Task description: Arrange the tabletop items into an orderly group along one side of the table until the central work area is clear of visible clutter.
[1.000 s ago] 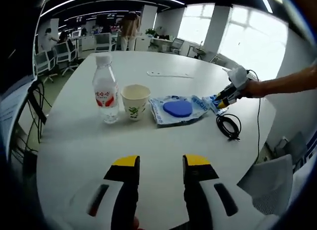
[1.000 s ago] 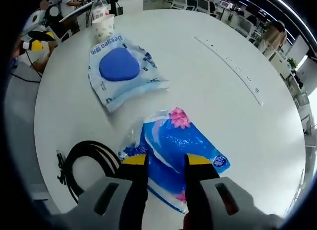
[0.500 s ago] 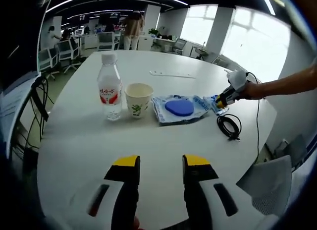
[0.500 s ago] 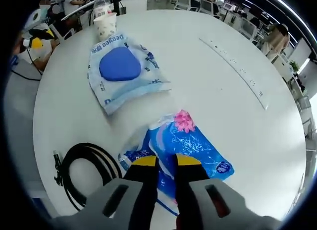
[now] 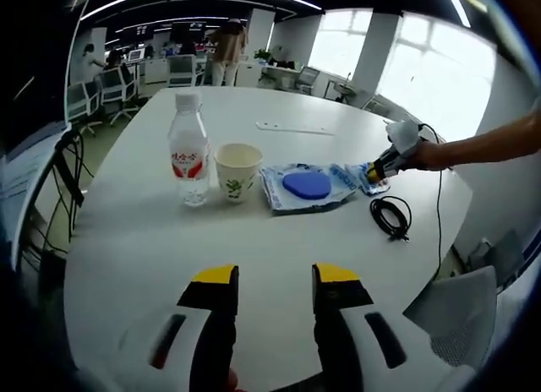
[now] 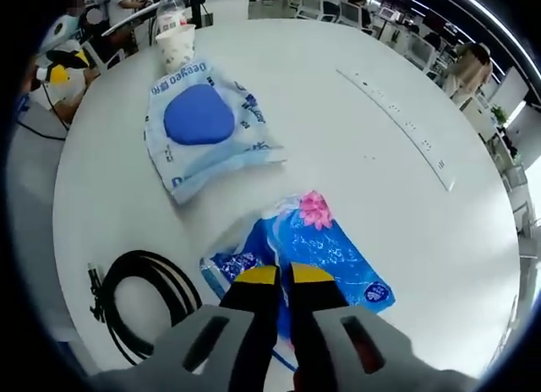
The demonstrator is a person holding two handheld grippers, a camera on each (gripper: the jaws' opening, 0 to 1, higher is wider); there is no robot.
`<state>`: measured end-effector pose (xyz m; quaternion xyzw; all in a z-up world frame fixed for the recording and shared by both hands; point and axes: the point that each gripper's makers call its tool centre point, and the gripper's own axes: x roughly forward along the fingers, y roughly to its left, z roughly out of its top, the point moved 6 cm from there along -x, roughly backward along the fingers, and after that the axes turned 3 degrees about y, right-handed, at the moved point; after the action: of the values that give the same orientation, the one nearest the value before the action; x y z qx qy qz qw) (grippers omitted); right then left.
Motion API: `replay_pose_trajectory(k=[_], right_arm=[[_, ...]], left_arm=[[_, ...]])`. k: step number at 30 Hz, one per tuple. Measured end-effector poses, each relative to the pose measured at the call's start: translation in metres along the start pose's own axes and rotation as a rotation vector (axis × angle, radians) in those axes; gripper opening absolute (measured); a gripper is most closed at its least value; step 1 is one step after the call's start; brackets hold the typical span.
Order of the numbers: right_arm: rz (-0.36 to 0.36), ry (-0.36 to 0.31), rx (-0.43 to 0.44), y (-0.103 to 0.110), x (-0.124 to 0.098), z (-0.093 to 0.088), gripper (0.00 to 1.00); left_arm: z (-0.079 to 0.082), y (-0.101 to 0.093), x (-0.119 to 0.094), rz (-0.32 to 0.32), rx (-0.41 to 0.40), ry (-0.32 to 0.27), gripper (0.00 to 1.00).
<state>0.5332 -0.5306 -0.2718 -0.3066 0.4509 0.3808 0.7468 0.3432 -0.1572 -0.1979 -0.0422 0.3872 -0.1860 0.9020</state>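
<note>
On the round white table, reading from left to right in the left gripper view, we saw a clear water bottle with a red-printed label too small to read, then just beside it a paper cup bearing a green leaf motif, its contents hidden from us. Next lay a pale wipes pack with a blue oval lid, lettered "Deeyeo" in the right gripper view, then a bright blue packet with a pink flower, and nearer the edge a coiled black cable. The left gripper hung above bare tabletop, jaws spread and holding nothing. The right gripper had its jaws pinched onto the blue packet's near edge.
</note>
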Motion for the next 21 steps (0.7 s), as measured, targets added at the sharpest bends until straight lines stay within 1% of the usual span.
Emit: replay_pose_trajectory(k=[7, 10, 14, 19, 21], right_arm=[[0.011, -0.003, -0.025, 0.0008, 0.0027, 0.0063, 0.0], [0.017, 0.01, -0.056, 0.0037, 0.0045, 0.0058, 0.01], [0.019, 0.01, -0.048, 0.0038, 0.0047, 0.0039, 0.01], [0.014, 0.017, -0.047, 0.0032, 0.0039, 0.0019, 0.04], [0.011, 0.013, -0.035, 0.0021, 0.0029, 0.0013, 0.06]], left_arm=[[0.0013, 0.0006, -0.0034, 0.002, -0.003, -0.009, 0.34], [0.0007, 0.0014, -0.0046, 0.005, -0.003, -0.009, 0.34], [-0.0009, 0.0026, -0.0069, 0.009, -0.007, -0.01, 0.33], [-0.0022, 0.0016, -0.0079, 0.008, -0.004, -0.008, 0.33], [-0.0022, 0.0005, -0.0082, 0.006, -0.002, -0.008, 0.33]])
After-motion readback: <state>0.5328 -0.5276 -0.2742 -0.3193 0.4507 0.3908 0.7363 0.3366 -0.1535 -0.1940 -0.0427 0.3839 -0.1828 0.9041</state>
